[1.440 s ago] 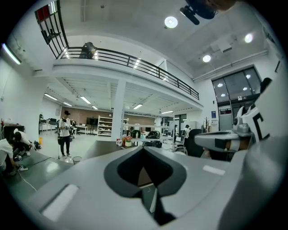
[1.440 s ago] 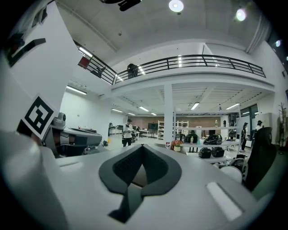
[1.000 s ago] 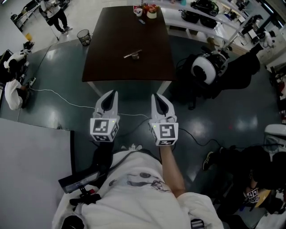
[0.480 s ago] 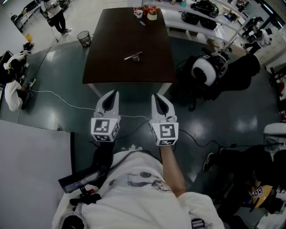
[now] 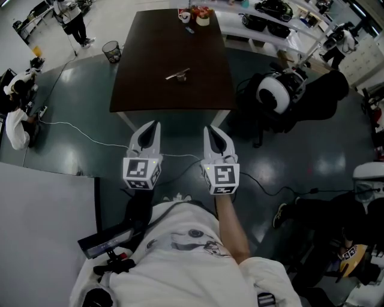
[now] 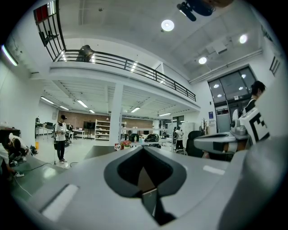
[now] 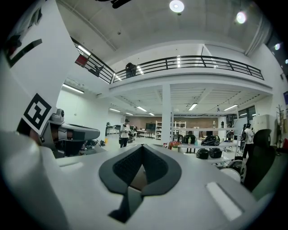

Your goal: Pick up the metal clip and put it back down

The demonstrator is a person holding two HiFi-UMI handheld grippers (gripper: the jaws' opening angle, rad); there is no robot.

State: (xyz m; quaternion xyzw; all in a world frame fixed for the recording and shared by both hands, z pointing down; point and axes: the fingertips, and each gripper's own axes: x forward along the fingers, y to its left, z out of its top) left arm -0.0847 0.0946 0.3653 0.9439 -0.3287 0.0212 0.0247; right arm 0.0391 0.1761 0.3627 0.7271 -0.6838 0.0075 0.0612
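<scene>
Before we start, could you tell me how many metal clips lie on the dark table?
1: the metal clip lies midway along the table; items at its far end are too small to identify.

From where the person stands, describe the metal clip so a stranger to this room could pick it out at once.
Find the long dark brown table straight ahead. The metal clip lies alone near its middle. It is the only thin silvery thing there; the cups cluster at the far end.
</scene>
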